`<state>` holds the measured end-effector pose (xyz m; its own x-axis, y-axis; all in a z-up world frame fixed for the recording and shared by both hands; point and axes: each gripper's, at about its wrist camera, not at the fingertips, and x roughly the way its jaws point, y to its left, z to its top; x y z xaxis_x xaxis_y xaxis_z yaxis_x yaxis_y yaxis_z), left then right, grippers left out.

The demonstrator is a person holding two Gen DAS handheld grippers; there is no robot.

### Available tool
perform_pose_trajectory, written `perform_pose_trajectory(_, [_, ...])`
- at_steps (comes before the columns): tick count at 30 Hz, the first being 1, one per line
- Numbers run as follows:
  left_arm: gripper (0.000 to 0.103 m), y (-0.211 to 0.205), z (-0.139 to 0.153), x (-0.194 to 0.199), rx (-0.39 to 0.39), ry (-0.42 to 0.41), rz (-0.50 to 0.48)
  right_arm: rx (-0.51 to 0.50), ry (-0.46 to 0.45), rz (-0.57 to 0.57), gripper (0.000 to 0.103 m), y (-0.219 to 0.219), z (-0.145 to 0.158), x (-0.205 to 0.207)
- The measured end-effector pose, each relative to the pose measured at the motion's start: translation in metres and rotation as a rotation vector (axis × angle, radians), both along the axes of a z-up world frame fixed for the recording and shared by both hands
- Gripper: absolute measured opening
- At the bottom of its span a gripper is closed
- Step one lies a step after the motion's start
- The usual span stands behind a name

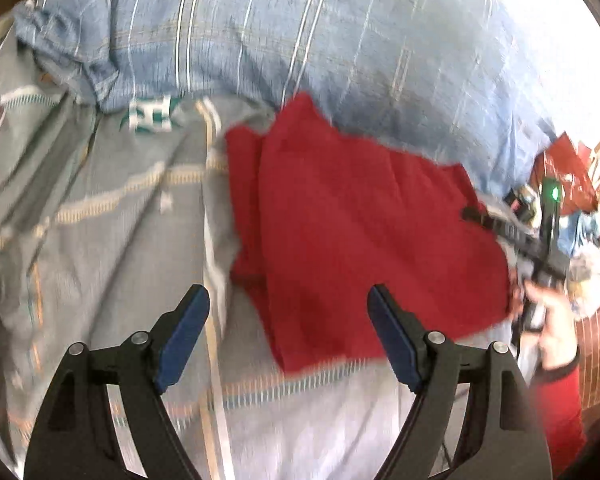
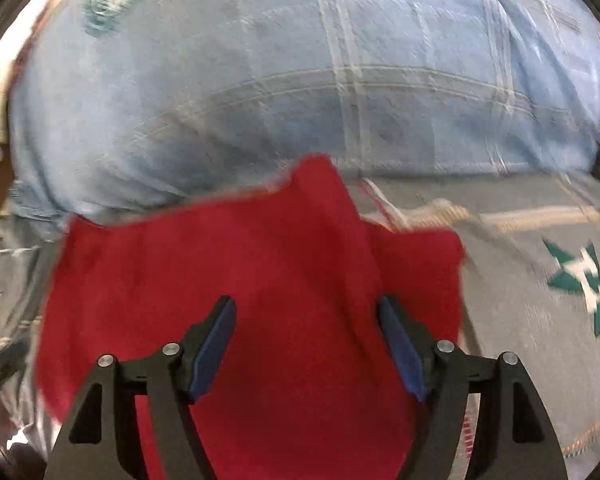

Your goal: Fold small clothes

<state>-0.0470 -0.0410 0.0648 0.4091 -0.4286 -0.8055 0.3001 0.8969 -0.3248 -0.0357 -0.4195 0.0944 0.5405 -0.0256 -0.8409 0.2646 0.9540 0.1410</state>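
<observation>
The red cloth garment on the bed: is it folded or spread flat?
Folded, at least partly: the red cloth garment shows an upper layer overlapping a lower one along a lengthwise edge.

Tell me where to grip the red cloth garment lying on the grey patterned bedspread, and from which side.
Likely best: pinch the red cloth garment at its near right corner, coming in from the right over the grey bedspread. That edge lies free and flat, while the far edge butts against the blue checked pillow. The right gripper is open above the garment.

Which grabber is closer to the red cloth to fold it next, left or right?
Probably right. The right gripper is open directly over the red cloth. The left gripper, also open, sits mostly over the grey bedsheet beside the cloth's edge.
</observation>
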Motion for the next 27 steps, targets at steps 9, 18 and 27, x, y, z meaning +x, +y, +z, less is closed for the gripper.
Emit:
perform_pose_trajectory(9, [0.073,0.002,-0.040,0.000,0.001,0.053,-0.028,0.161,-0.097,0.101,0.076,0.046,0.040,-0.017])
perform_pose_trajectory(18, [0.013,-0.002,-0.036,-0.004,0.006,0.023,-0.109,0.045,-0.113,0.123,0.075,0.083,0.042,0.008])
perform_pose_trajectory(27, [0.012,0.002,-0.034,-0.007,0.020,0.011,-0.101,0.137,-0.010,0.288,0.076,0.062,0.021,0.005])
